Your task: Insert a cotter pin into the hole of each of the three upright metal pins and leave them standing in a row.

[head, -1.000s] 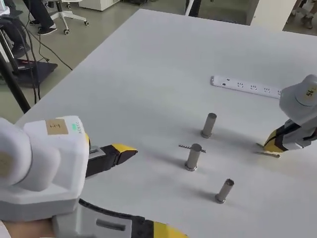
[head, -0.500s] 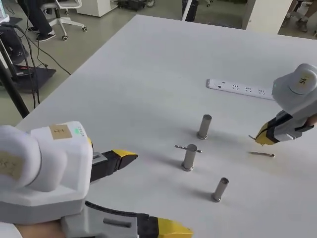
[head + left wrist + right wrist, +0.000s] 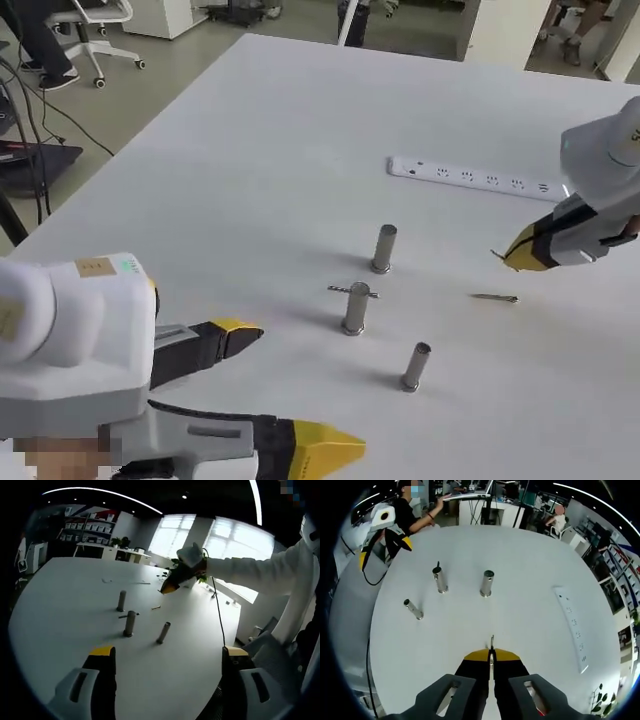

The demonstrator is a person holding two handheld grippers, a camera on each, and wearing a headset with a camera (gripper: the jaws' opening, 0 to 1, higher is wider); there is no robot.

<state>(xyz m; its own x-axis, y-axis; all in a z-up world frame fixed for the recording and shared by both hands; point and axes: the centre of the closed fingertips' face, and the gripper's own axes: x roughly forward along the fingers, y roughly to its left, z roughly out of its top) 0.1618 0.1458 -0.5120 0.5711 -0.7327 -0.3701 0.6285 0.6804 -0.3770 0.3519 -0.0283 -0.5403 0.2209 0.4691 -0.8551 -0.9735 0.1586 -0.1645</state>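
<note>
Head view: three metal pins stand upright in a slanting row on the white table point(image 3: 250, 150): the far metal pin point(image 3: 384, 248), the middle metal pin point(image 3: 354, 309) and the near metal pin point(image 3: 416, 366). An inserted cotter pin point(image 3: 352, 291) passes crosswise through the top of the middle one. A loose cotter pin point(image 3: 495, 297) lies flat to the right of the row, with a white power strip point(image 3: 470, 178) further back. The right gripper point(image 3: 514, 253) hangs above the table near the loose pin, its yellow-tipped jaws pinched on a held cotter pin point(image 3: 496, 254) that juts from the tips. The left gripper point(image 3: 292, 390) sits low in the foreground, well apart from the row

Left gripper view: its jaws stand wide apart with nothing between them. The three pins stand ahead, and the right gripper hangs in the air beyond them

Right gripper view: the jaws are closed tight on the held cotter pin, which points toward the row. The far and near pins carry no cotter pin
</note>
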